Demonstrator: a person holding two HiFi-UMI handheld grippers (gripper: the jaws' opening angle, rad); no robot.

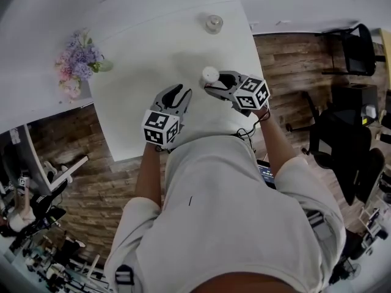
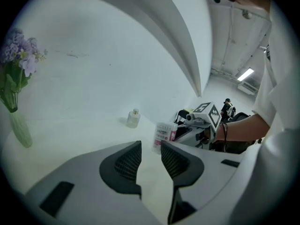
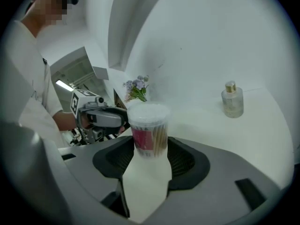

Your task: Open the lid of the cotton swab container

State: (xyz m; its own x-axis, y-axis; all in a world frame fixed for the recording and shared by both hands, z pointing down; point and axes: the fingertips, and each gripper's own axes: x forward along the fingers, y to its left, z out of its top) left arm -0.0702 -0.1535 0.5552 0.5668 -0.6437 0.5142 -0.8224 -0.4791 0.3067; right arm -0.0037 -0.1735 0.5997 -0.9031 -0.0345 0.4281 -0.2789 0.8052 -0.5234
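Right gripper (image 3: 151, 150) clamps the lower body of the swab container (image 3: 149, 131), upright on the white table (image 1: 140, 72), lid (image 3: 148, 111) on. Left gripper (image 2: 151, 150) empty, 2 jaws slightly apart. Likely light, thin, slippery plastic - grip the lid rim gently.

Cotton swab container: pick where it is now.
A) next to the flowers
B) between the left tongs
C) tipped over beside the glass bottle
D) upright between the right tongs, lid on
D: the right gripper view shows the cotton swab container upright between the right tongs, its lid on; the left tongs hold nothing.
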